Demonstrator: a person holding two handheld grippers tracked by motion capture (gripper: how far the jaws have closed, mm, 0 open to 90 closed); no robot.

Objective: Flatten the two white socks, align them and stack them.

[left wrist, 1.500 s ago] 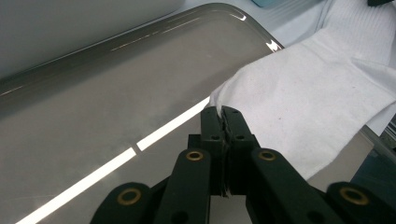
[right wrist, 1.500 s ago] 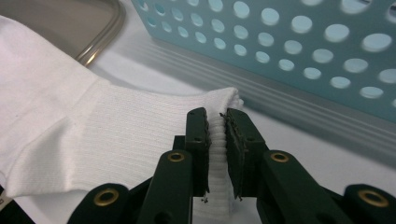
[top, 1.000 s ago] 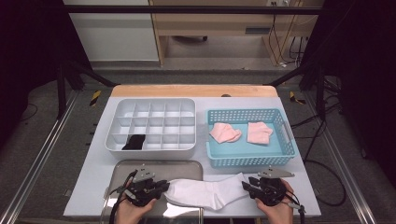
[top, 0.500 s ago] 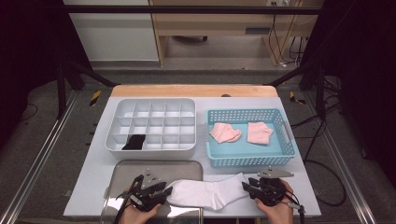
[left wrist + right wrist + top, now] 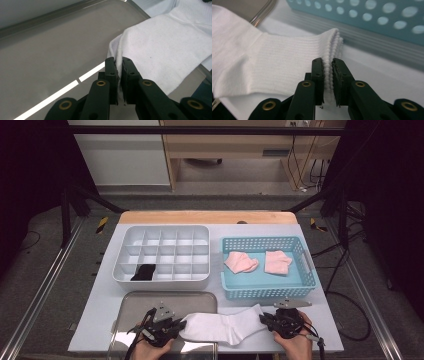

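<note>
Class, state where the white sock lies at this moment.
In the high view the white sock lies at the table's near edge, stretched between the left gripper and right gripper, partly over the metal tray.

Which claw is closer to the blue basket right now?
The right. The right claw grips the white sock just below the blue basket's front wall; the left claw grips the sock's other end over the metal tray, farther left.
</note>
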